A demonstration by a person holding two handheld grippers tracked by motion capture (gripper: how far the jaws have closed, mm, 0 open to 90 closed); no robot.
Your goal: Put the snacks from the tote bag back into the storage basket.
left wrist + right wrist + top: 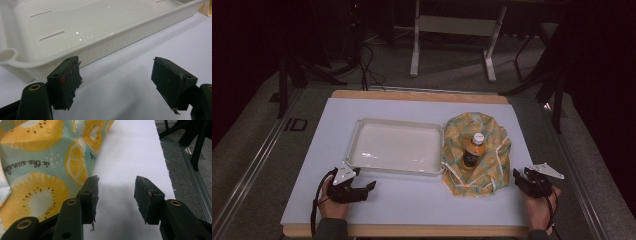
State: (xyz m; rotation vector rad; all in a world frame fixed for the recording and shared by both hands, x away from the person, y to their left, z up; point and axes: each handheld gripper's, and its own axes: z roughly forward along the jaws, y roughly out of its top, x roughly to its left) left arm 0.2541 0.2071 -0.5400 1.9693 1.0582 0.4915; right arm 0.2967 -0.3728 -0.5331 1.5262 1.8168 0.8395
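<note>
Both jaws stand wide and empty: the right gripper (532, 182) sits at four o'clock of the fruit-print bag (477, 150) holding the bottle (472, 151), the left gripper (354, 189) at seven o'clock of the white tray (362, 135).

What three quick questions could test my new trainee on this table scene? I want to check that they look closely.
1. What stands on the fruit-print cloth?
2. True or false: the white tray holds a cup.
3. Which tool is nearest the cloth: A left tool, B right tool?

Key: 1. An orange-capped bottle, upright. 2. False, nothing lies in it. 3. B; its jaws stand open beside the cloth's edge.
</note>
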